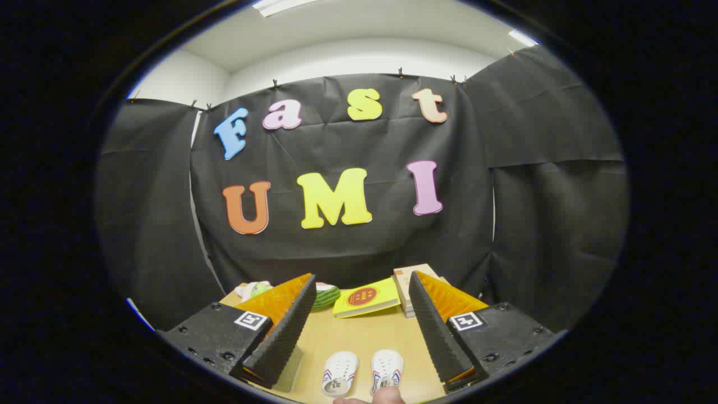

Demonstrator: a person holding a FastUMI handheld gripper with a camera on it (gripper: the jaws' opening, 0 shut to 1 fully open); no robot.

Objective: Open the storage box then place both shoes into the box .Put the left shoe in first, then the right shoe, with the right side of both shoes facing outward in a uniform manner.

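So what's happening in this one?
A person's handheld gripper is raised above a wooden table, its jaws wide open and holding nothing. Between the jaws, a pair of small white shoes sits side by side on the table, with a fingertip at the nearer edge of one of them. Beyond the jaws lie a yellow book, a stack of books and a green striped object. No shoe has been picked up yet.

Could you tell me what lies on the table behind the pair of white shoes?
Beyond the white shoes, which sit between the open gripper fingers, lie a yellow book, stacked books and a green striped toy. The fingers cover whatever lies further to the sides.
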